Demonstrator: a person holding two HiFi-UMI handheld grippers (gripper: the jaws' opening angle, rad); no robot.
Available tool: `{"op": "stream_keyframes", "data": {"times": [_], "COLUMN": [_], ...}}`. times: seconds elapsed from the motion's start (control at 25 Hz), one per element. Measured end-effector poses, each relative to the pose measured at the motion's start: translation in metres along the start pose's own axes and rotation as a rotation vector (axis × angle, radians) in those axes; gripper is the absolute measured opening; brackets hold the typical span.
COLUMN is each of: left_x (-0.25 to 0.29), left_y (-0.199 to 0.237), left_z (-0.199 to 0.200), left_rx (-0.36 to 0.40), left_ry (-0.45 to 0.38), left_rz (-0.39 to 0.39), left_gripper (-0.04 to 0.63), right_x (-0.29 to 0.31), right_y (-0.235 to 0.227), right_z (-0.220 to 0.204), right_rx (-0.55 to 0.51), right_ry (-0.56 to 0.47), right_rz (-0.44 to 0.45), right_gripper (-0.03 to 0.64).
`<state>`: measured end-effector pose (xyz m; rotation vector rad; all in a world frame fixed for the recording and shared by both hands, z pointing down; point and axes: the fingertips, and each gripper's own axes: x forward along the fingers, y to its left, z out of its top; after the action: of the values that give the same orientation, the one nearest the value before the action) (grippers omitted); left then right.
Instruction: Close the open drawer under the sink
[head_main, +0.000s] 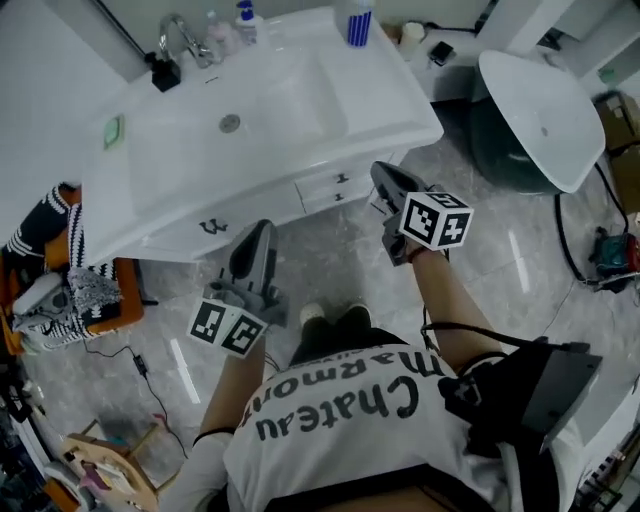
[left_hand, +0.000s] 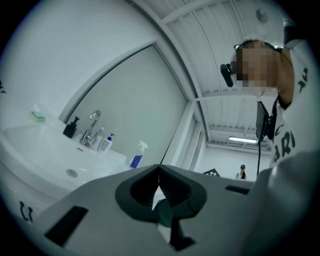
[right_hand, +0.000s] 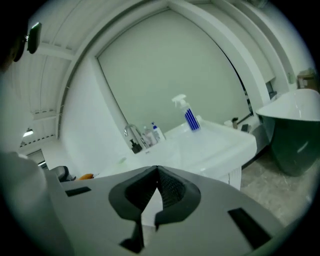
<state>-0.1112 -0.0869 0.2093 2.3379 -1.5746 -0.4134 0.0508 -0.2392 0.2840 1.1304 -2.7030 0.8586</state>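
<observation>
One drawer (head_main: 340, 181) runs lengthwise along the cabinet (head_main: 240, 216), seemingly shut.

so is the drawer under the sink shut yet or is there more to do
Done: the drawer fronts under the sink look flush, none sticking out. In hand: nothing; the left gripper and right gripper are shut, empty between the fingers and clear of the cabinet. Left: probably nothing, though this steep head view could hide a small gap.

spray bottle (head_main: 356, 22) on sink top (head_main: 385, 112)
</observation>
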Motion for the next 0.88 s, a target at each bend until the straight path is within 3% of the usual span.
{"op": "stream_keyframes", "data": {"times": [0.24,0.36,0.48,0.6,0.88], "left_x": [0.012,0.008,0.001,-0.006,-0.017], "left_y": [-0.066,-0.088,-0.105,-0.117,-0.106], "left_z": [0.054,0.072,0.084,0.092,0.097], "left_rx": [0.05,0.09,0.118,0.15,0.183], "left_ry": [-0.036,-0.039,-0.028,-0.001,0.064], "left_rz": [-0.141,-0.194,-0.241,-0.268,-0.236], "left_gripper": [0.009,0.009,0.009,0.009,0.009], "right_x": [-0.081,-0.118,-0.151,-0.173,-0.18], "right_y": [0.065,0.087,0.096,0.094,0.097], "right_z": [0.105,0.133,0.138,0.13,0.114], "right_rx": [-0.167,-0.266,-0.304,-0.273,-0.21], "right_ry": [-0.195,-0.254,-0.278,-0.271,-0.228], "right_rz": [0.079,0.084,0.076,0.061,0.057], "right_gripper": [0.012,0.011,0.012,0.011,0.011]}}
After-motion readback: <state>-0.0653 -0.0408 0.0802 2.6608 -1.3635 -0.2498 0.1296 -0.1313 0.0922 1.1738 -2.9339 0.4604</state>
